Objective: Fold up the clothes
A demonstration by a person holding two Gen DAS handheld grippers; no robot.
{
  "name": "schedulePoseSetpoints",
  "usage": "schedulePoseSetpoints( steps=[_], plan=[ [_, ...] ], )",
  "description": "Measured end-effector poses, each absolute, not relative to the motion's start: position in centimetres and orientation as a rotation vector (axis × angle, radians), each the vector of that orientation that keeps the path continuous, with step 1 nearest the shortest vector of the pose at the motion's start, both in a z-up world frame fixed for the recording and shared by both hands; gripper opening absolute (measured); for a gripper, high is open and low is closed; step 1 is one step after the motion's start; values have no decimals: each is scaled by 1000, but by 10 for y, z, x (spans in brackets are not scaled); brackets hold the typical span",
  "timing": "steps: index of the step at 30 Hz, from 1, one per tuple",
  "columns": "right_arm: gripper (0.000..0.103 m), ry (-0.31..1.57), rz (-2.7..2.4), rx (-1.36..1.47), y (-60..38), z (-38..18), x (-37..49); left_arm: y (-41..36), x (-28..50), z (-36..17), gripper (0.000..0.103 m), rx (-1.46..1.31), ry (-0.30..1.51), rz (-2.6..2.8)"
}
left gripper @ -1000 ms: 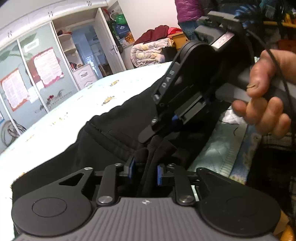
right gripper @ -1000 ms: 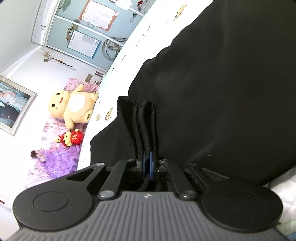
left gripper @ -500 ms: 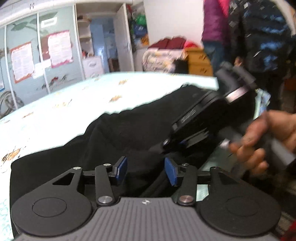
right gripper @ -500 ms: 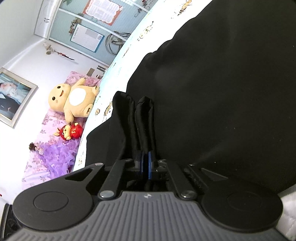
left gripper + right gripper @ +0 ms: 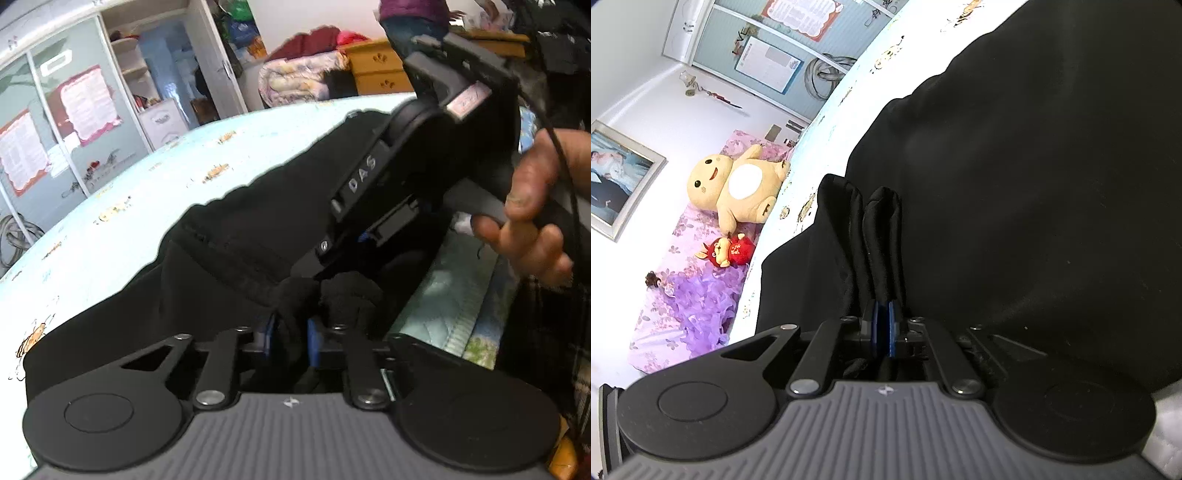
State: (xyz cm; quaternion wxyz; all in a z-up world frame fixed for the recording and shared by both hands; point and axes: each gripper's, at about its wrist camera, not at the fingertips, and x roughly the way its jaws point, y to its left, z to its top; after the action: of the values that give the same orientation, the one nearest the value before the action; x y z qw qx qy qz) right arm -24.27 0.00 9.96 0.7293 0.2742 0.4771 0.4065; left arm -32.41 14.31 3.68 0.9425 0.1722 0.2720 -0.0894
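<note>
Black garment (image 5: 229,236): spread over pale blue bed sheet (image 5: 122,206). Left tool (image 5: 289,341): jaws closing, bunched fold of the cloth between blue pads. Right tool (image 5: 883,326): clamped tight on pleated edge. Hand (image 5: 532,214) grips right tool's handle.

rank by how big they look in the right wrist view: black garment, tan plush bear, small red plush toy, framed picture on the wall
1. black garment, by far the largest.
2. tan plush bear.
3. framed picture, cut off by the frame edge, so its place next to the bear is unsure.
4. small red plush toy.
</note>
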Motion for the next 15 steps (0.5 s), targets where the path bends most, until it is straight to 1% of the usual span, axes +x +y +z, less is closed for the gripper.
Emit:
schedulePoseSetpoints(
  steps=[3, 5, 7, 9, 12, 15],
  plan=[
    [2, 1008, 887, 570, 5, 107, -240, 152, -338, 59, 12, 263, 448, -210],
    [1, 974, 880, 560, 5, 112, -238, 151, -346, 73, 12, 264, 390, -229],
    [1, 961, 877, 580, 2, 110, -232, 145, -342, 66, 12, 282, 421, -261],
    [1, 958, 868, 579, 1, 105, -228, 136, -335, 47, 12, 318, 484, -286],
    [1, 939, 864, 525, 3, 102, -231, 127, -329, 19, 14, 373, 503, -258],
    [3, 946, 847, 508, 0, 107, -232, 126, -326, 22, 15, 327, 499, -238]
  ],
)
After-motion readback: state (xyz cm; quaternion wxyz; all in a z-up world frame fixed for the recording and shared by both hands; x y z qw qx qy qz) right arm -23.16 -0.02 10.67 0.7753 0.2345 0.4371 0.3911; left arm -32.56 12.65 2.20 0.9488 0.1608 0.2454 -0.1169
